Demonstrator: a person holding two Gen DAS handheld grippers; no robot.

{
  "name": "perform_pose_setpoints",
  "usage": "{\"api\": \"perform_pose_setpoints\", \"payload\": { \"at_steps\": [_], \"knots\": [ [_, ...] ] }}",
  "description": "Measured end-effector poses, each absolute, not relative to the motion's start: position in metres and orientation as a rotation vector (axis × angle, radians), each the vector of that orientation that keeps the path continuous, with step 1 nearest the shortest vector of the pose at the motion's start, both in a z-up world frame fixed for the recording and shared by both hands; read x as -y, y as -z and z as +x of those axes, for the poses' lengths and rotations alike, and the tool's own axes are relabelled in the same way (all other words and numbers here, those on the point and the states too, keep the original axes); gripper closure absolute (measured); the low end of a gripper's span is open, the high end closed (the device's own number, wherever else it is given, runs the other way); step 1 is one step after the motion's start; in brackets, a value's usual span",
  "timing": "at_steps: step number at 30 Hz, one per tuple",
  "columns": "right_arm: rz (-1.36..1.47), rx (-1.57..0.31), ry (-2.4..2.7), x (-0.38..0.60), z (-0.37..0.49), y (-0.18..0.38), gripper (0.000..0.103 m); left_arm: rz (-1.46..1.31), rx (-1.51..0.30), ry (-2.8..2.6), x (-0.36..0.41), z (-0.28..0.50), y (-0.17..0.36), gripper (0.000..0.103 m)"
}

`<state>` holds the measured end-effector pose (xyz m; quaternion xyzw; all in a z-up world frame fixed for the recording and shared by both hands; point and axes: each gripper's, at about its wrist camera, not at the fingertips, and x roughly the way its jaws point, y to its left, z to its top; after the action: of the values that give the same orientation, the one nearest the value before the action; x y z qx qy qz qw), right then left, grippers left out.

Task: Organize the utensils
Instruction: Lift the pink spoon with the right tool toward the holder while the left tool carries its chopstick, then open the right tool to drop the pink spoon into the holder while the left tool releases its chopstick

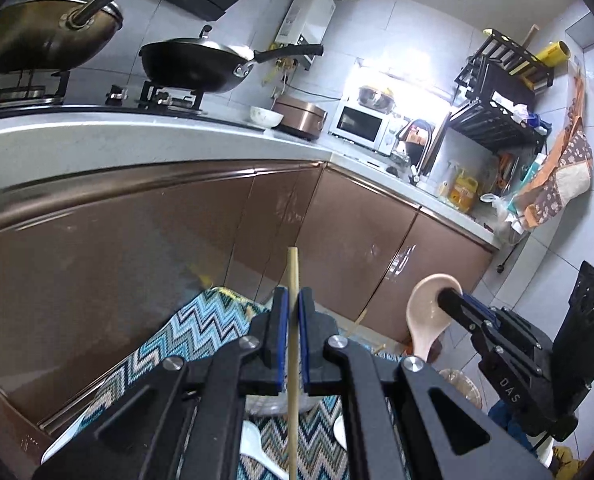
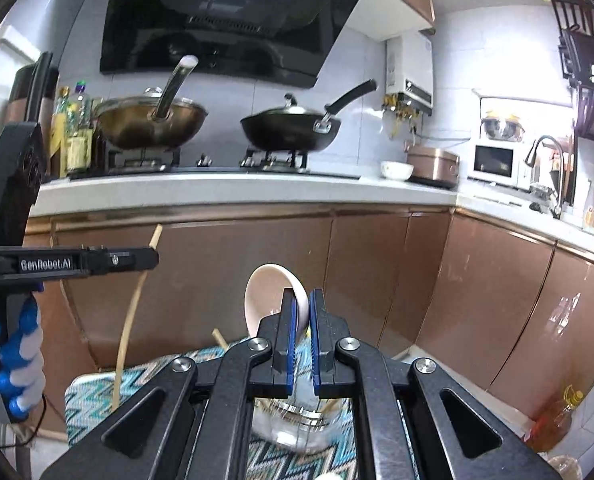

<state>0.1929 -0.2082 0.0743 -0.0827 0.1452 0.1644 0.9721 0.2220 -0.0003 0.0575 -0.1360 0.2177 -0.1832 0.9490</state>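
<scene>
My left gripper (image 1: 293, 308) is pinched tight on a slim pale wooden chopstick (image 1: 293, 276), and my right gripper (image 2: 302, 312) clamps the rim of a pinkish-white ceramic soup spoon (image 2: 271, 292); both are held above the zigzag-patterned mat (image 2: 97, 396). I judge this the carrying step. Next I must lower each into the clear glass jar (image 2: 297, 424) without knocking its rim.

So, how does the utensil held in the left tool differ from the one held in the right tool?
The chopstick is a thin, straight, tan stick; the spoon is broad, curved and pale pink. The left tool clamps the chopstick partway along its length, while the right tool pinches the spoon near its bowl. Both are gripped by shut blue pads and held raised above the zigzag cloth.
</scene>
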Motion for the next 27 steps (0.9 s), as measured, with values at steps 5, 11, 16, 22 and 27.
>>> {"api": "perform_pose_setpoints", "payload": {
  "at_steps": [5, 11, 16, 22, 27],
  "knots": [
    [-0.136, -0.243, -0.308, 0.213, 0.205, -0.086, 0.097, -0.284, -0.422, 0.383, 0.013, 0.236, -0.062, 0.098],
    [-0.126, -0.185, -0.262, 0.218, 0.221, -0.089, 0.097, -0.326, -0.379, 0.383, 0.028, 0.256, -0.061, 0.098],
    [-0.112, -0.150, -0.210, 0.226, 0.236, -0.085, 0.097, -0.356, -0.334, 0.368, 0.042, 0.274, -0.060, 0.098],
    [-0.106, -0.119, -0.166, 0.226, 0.254, -0.068, 0.097, -0.302, -0.233, 0.254, 0.061, 0.289, -0.052, 0.098],
    [-0.129, -0.117, -0.124, 0.219, 0.269, -0.041, 0.097, -0.248, -0.173, 0.170, 0.078, 0.303, -0.031, 0.098]
  ]
}}
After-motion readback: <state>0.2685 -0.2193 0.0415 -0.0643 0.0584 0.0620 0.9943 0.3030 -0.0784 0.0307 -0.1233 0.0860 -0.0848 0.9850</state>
